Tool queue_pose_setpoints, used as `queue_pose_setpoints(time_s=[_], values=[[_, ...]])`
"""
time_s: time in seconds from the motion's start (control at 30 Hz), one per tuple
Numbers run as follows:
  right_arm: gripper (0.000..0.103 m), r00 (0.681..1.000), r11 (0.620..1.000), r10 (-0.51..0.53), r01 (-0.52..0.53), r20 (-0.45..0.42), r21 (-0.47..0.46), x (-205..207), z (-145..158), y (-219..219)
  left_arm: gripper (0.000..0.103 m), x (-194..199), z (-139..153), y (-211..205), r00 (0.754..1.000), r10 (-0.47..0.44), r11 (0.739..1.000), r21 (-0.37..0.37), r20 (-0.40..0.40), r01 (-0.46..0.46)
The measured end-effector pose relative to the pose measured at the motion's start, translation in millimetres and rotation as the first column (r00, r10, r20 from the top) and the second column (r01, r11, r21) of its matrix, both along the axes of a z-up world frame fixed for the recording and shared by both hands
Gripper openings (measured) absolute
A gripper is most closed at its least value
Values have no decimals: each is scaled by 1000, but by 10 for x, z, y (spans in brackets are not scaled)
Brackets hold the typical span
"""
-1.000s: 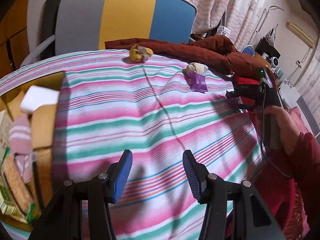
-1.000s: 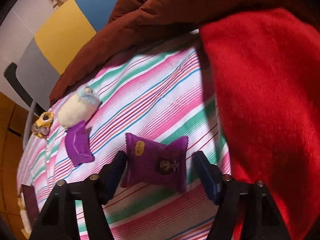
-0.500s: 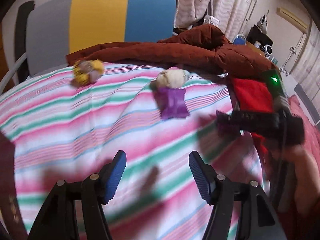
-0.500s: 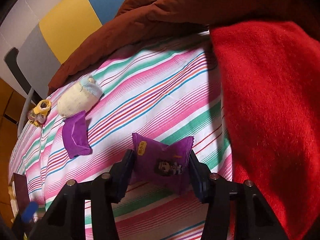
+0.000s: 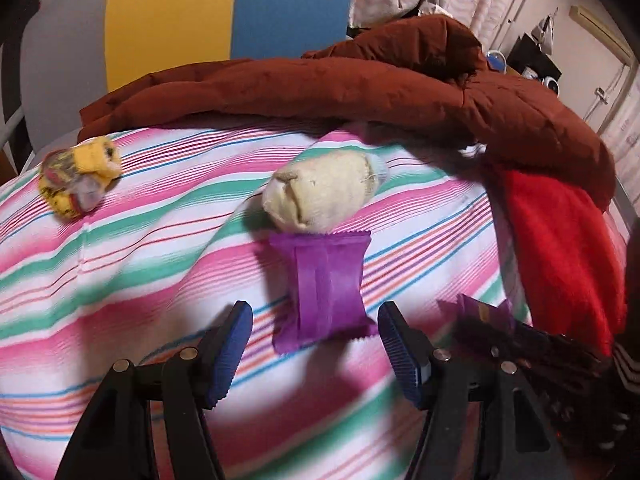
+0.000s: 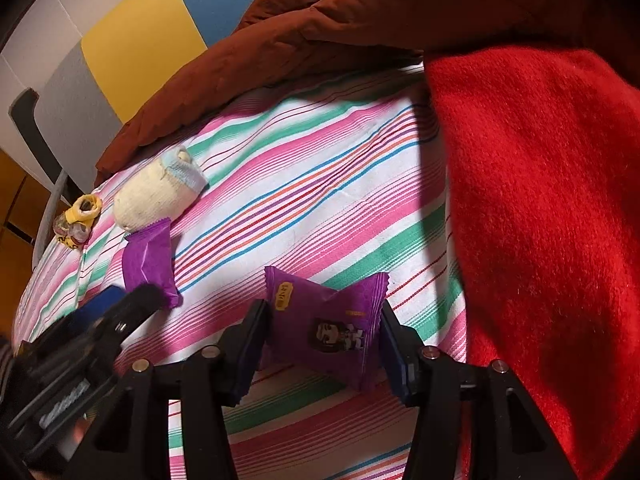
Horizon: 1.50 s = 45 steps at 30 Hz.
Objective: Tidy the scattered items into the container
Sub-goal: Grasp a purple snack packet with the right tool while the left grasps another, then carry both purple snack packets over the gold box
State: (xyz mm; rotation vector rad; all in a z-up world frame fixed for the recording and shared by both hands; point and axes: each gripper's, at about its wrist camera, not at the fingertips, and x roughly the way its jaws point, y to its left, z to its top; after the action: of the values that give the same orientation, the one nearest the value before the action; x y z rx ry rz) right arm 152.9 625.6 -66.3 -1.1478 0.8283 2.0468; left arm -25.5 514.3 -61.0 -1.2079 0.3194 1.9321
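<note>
On the striped sheet (image 5: 120,264) a plain purple packet (image 5: 324,284) lies seam up, touching a rolled cream sock (image 5: 324,192) behind it. My left gripper (image 5: 314,320) straddles the packet's near end; its jaws are closing, but the pads stand clear of it. A yellow patterned sock bundle (image 5: 80,176) sits far left. In the right wrist view my right gripper (image 6: 322,320) has its pads against both sides of a printed purple snack packet (image 6: 324,320), though the jaws are easing open slightly. The left gripper (image 6: 112,312) shows there beside the plain packet (image 6: 150,260). No container is in view.
A brown padded jacket (image 5: 360,80) is heaped along the far edge of the bed. A red fleece cloth (image 6: 540,200) lies right beside the right gripper. A grey, yellow and blue headboard (image 5: 200,12) stands behind. The right gripper (image 5: 500,344) is close on the left gripper's right.
My left gripper swept right, away from the cardboard box, to the plain purple packet and opened wider. My right gripper closed its pads onto the printed packet and stayed in place.
</note>
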Motion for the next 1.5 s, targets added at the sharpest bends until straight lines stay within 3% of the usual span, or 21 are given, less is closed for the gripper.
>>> queue_pose_setpoints(time_s=[0.07, 0.17, 0.27, 0.4, 0.7, 0.93, 1.1, 1.23, 1.33, 1.5], values=[[55, 1000, 1000, 0, 0, 1, 1, 5, 6, -19, 62, -22, -25, 35, 1000, -7, 1000, 4, -1, 7], [55, 1000, 1000, 5, -5, 9, 5, 3, 5, -54, 42, -81, -48, -7, 999, -15, 997, 73, 40, 13], [55, 1000, 1000, 15, -15, 24, 19, -6, 15, -107, 40, -81, -73, -97, 999, -27, 994, 106, 30, 24], [55, 999, 1000, 18, -19, 28, 24, 7, 28, -161, 39, -10, -92, -293, 1000, -1, 990, 142, -31, 6], [48, 999, 999, 36, -36, 3, 35, 154, 152, -201, 38, 186, -99, -780, 999, 35, 979, 203, -17, -31], [48, 977, 965, 211, -207, -12, 163, -42, 339, -454, 38, 251, -94, -1331, 996, 89, 963, 257, 2, -86], [48, 969, 960, 246, -238, -35, 147, -338, 208, -411, 38, 380, -100, -1667, 996, 81, 960, 270, -20, -73], [48, 969, 958, 249, -245, -7, 148, -254, 207, -473, 38, 362, -108, -1911, 993, 106, 942, 316, 45, -114], [48, 964, 951, 265, -261, 1, 167, -312, 162, -517, 38, 467, -27, -2017, 994, 113, 956, 271, 14, -113], [48, 957, 937, 291, -286, 7, 199, -421, 151, -600, 38, 560, 122, -2363, 989, 123, 930, 338, 83, -144]])
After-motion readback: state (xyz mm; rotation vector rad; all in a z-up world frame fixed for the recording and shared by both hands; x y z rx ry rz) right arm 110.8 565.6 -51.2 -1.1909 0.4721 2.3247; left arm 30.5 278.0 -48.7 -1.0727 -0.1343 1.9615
